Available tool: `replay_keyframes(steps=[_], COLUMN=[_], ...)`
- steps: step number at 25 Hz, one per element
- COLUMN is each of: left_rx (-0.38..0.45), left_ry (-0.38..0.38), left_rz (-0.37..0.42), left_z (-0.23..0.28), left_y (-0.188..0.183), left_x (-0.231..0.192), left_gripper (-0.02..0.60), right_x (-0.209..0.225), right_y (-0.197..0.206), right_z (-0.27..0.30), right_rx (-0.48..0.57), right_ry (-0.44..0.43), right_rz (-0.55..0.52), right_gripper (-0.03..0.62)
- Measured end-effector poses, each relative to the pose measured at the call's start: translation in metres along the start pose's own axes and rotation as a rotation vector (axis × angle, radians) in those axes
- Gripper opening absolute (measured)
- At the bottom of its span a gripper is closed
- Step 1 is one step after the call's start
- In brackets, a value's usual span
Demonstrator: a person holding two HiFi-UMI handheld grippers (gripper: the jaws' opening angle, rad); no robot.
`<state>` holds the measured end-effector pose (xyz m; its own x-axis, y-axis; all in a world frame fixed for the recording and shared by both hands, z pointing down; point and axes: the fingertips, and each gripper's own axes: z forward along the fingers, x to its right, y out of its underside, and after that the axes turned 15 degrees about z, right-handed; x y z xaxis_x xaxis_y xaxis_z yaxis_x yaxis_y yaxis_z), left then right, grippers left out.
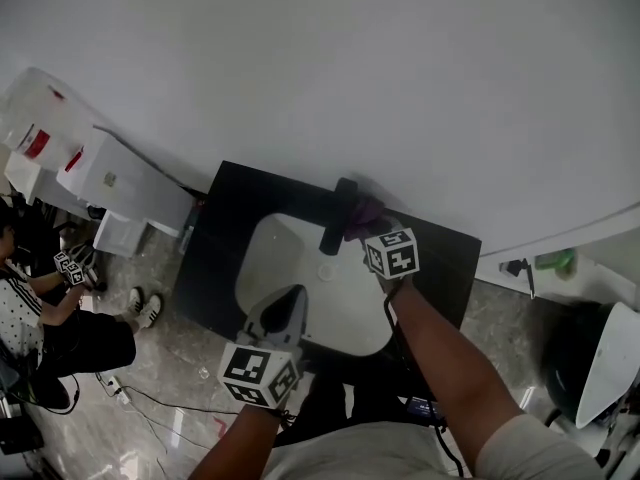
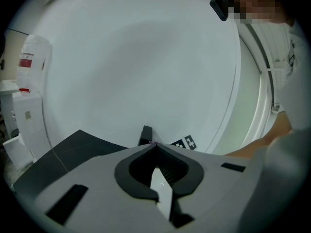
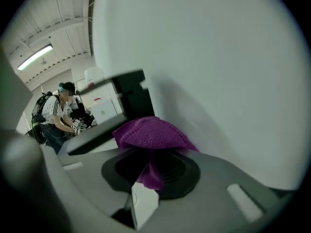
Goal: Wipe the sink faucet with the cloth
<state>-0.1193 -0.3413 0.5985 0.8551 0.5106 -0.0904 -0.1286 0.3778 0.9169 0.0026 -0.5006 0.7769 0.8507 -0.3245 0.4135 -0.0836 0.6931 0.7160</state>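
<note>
Purple cloth at the black faucet (image 1: 338,214) of a white sink (image 1: 278,253).
The left gripper (image 2: 153,143) hovered over the basin's near edge, its 2 jaws pressed together on nothing; the right gripper (image 3: 149,152) pinched the cloth (image 3: 153,132) against the faucet's right side.

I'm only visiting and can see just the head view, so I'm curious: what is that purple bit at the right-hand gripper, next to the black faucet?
Observer: The right gripper view shows a purple knitted cloth pinched between the jaws of the right gripper, bunched close in front of the black faucet.
Visitor: And the other gripper, over the white sink?
Observer: In the left gripper view, the jaws of the left gripper are closed together with nothing between them.
</note>
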Motion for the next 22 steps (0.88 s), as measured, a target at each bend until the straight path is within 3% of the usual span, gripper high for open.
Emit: replay_keyframes(steps=[4,7,11,14,17,20,22], left_rx=[0.026,0.035,0.024,0.014,0.009,0.021,0.036], left_ry=[0.008,0.012,0.013,0.009,0.003,0.012,0.022], left_rz=[0.01,0.016,0.002,0.001,-0.002,0.0,0.009], left_z=[-0.003,-0.003,-0.002,-0.004,-0.007,-0.012,-0.017], left_y=[-0.017,-0.023,-0.015,-0.007,-0.002,-0.013,-0.024], left_x=[0.0,0.001,0.004,0.001,-0.001,0.003,0.009], left_gripper=[0.005,0.005,0.005,0.005,0.005,0.005,0.005], right_x=[-0.047,-0.065,-0.037,-0.009,0.01,0.01,0.001], right_y=[-0.067,-0.09,-0.062,-0.025,0.005,0.005,-0.014], right_z=[-0.061,-0.07,-0.038,-0.005,0.02,0.012,-0.013], right_rx=[0.178,0.222,0.186,0.107,-0.002,-0.04,0.005], right_ry=[-0.085,-0.113,-0.06,-0.016,0.016,0.025,0.02], right_rz=[-0.062,-0.096,-0.048,0.002,-0.015,-0.06,-0.071], right_gripper=[0.067,0.067,0.067,0.066,0.066,0.067,0.067])
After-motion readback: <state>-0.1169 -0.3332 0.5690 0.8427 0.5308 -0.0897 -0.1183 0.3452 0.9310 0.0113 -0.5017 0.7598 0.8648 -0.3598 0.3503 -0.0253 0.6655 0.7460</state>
